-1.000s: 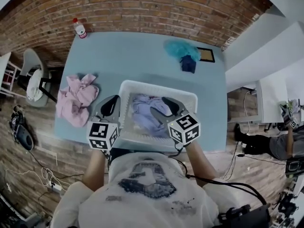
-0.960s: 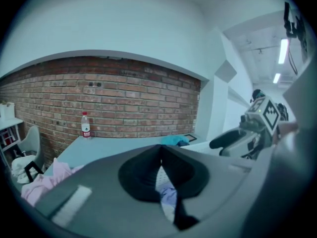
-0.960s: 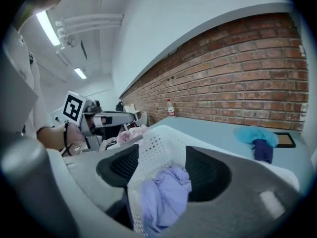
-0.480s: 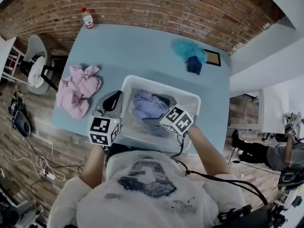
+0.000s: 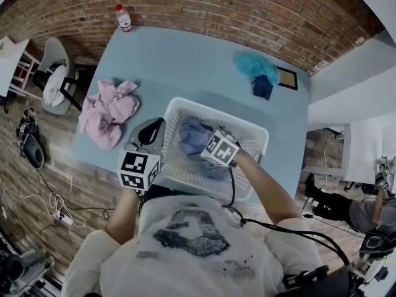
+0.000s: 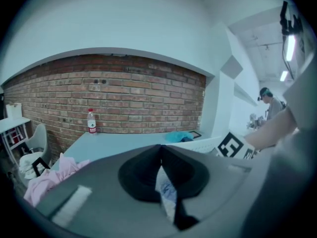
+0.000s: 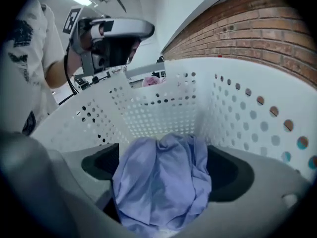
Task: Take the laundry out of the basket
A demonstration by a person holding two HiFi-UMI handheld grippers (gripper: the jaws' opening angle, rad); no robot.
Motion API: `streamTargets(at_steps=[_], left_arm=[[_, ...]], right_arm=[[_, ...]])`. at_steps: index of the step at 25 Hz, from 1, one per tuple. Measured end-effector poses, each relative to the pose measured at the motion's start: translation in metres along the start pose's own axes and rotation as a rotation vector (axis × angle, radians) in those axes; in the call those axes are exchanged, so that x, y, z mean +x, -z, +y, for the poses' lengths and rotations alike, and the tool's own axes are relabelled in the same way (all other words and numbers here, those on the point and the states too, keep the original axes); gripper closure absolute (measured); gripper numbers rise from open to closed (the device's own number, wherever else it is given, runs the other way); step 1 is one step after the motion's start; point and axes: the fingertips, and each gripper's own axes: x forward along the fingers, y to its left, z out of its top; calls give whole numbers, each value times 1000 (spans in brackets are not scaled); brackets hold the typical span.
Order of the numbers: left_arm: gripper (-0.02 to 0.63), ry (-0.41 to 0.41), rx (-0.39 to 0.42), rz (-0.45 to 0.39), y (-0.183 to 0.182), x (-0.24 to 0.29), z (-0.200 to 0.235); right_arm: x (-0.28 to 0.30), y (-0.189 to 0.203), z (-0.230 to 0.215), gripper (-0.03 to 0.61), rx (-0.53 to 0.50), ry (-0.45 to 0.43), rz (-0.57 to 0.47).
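Observation:
A white perforated basket [image 5: 210, 106] stands near the front of the light blue table [image 5: 185, 60]. A lavender garment [image 5: 193, 136] lies crumpled in it. My right gripper [image 5: 201, 147] reaches down inside the basket. In the right gripper view its jaws are opening, spread wide either side of the lavender garment [image 7: 158, 182], with the basket wall [image 7: 163, 113] behind. My left gripper [image 5: 154, 125] hovers just outside the basket's left wall, shut and empty. In the left gripper view, the left gripper [image 6: 160, 155] points across the table toward the brick wall.
A pink garment [image 5: 106, 111] lies heaped on the table's left side. Teal cloth [image 5: 255, 67] and a navy piece [image 5: 262, 87] sit at the back right beside a small dark frame [image 5: 286, 78]. A bottle [image 5: 124, 18] stands at the back left corner. A chair [image 5: 55, 85] is left of the table.
My right gripper has dropped from above the basket's rim down onto the lavender garment, and its jaws have spread wider. The left gripper stayed by the basket's left wall.

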Motion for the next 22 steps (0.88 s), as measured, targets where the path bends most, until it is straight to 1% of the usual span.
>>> streamTargets(at_steps=[3,10,15,22], left_arm=[[623,-7,2,6,-1,1,4],[623,-21,0,29,5,-1,10],[623,-27,-8,40,11,-3,13],[623,-23,-17,34,12,-4,13]], right_arm=[[19,12,-2,31,-54,-17,46],[44,34,-11,31,-109,10,120],[57,45,-11,31,-84,-1,154],[66,54,-7,32,-83,-1,161]])
